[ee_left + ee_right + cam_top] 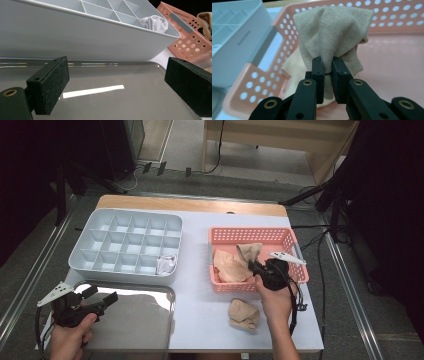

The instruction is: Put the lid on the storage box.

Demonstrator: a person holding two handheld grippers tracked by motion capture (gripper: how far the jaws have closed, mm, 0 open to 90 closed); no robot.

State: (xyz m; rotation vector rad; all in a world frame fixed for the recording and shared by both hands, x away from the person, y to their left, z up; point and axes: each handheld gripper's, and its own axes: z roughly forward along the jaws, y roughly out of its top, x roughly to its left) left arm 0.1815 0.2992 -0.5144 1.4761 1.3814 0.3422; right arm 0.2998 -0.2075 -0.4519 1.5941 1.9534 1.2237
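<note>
Beige sock (pixel 332 37) between right tool (pixel 328 75) pads

Overhead light is glaring off the metal tray (pixel 105 100) just beyond the left tongs (pixel 116 85) as a bright streak; the surrounding room is sitting dark, and the nearest black pads are blurring slightly.

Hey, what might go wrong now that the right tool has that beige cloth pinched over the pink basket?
1. The right tool grips only a small bunch of the beige cloth; the hanging folds might slip free.
2. The dangling part lies close to the paler cloth in the pink basket and may drag it along.
3. The left tool waits open above the metal tray; a poor handover might drop the cloth.
</note>
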